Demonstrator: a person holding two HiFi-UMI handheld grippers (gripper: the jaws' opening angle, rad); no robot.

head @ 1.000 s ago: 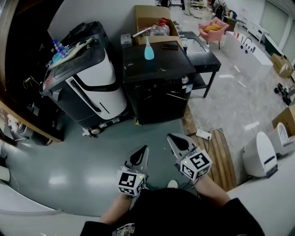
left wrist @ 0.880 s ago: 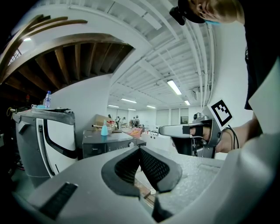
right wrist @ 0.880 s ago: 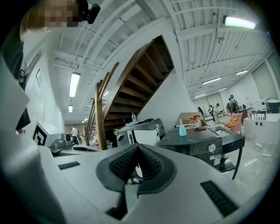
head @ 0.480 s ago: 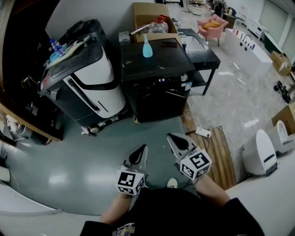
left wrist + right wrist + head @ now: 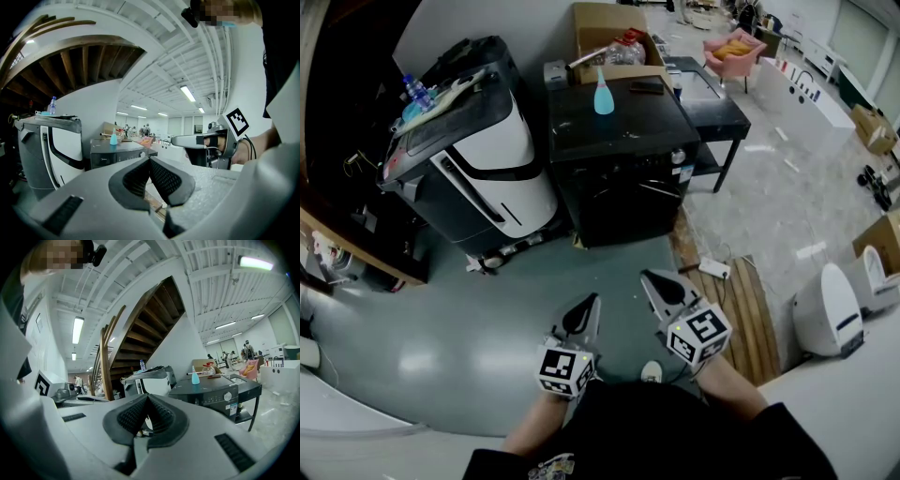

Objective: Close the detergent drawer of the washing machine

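The black washing machine [image 5: 619, 164] stands against the wall ahead, with a blue bottle [image 5: 603, 97] on its lid. Its control strip with a round knob [image 5: 228, 396] faces me, and I see no drawer sticking out of the front. My left gripper [image 5: 592, 302] and right gripper [image 5: 649, 277] hover side by side over the grey floor, well short of the machine. Both are shut with nothing between the pads. In the left gripper view the closed jaws [image 5: 150, 161] point at the machine [image 5: 117, 152]. The right gripper [image 5: 147, 397] does the same.
A white and grey machine [image 5: 478, 164] stands left of the washer. Behind it are a cardboard box [image 5: 605, 33] and a black side table [image 5: 717, 108]. A wooden pallet [image 5: 745, 300] and a white power strip [image 5: 713, 273] lie on the right. A white appliance [image 5: 830, 314] is at the far right.
The head view has shifted very slightly. Small lights seen on the washer's control strip half a second ago no longer show. Both grippers have stayed in place, shut.
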